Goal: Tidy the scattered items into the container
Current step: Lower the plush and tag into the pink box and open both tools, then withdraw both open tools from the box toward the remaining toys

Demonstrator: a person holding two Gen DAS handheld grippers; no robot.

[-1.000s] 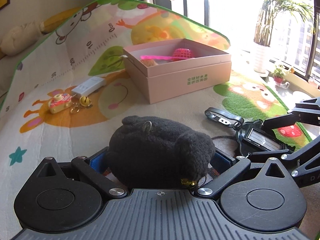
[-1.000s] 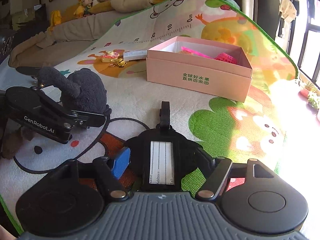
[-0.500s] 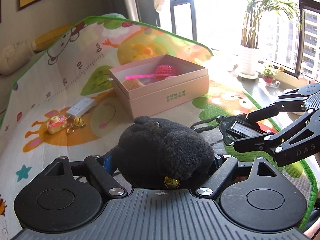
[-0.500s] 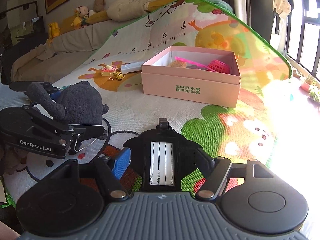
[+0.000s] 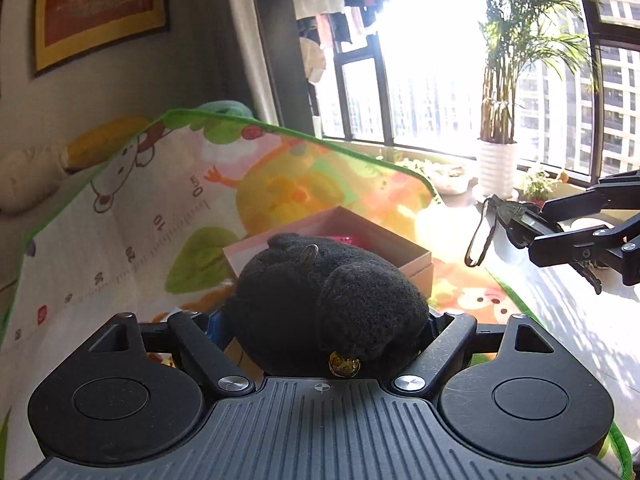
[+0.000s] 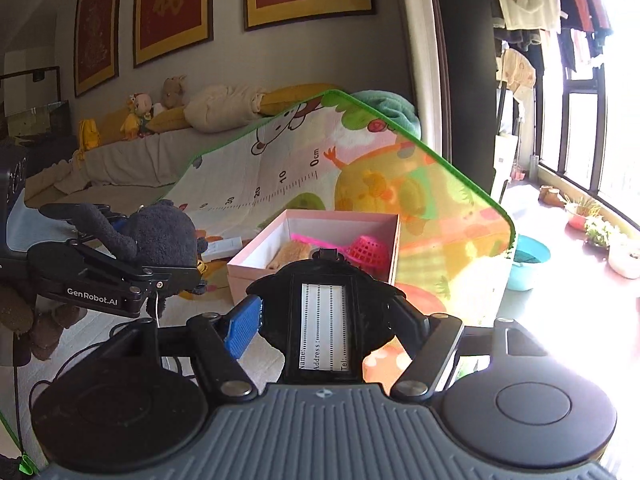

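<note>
A black plush toy (image 5: 328, 300) with a small gold bell fills my left gripper (image 5: 320, 316), which is shut on it and holds it above the mat. The same plush (image 6: 164, 236) and left gripper (image 6: 120, 276) appear at the left of the right wrist view. My right gripper (image 6: 324, 312) is shut on a black luggage tag (image 6: 324, 320) with a white address card. In the left wrist view that tag (image 5: 520, 220) hangs its strap off the right gripper (image 5: 560, 232). The open pink box (image 6: 256, 276) lies just ahead of both, holding a pink scoop (image 6: 366, 248) and a tan item (image 6: 290, 254).
A colourful play mat (image 6: 280, 176) runs under the box and up against a sofa with cushions and soft toys. A white flat item (image 6: 224, 246) lies left of the box. A blue basin (image 6: 528, 260) and potted plants (image 5: 496, 168) stand by the window at the right.
Both grippers have risen off the mat with the plush and the tag and moved toward the pink box. The views now look higher into the room.
</note>
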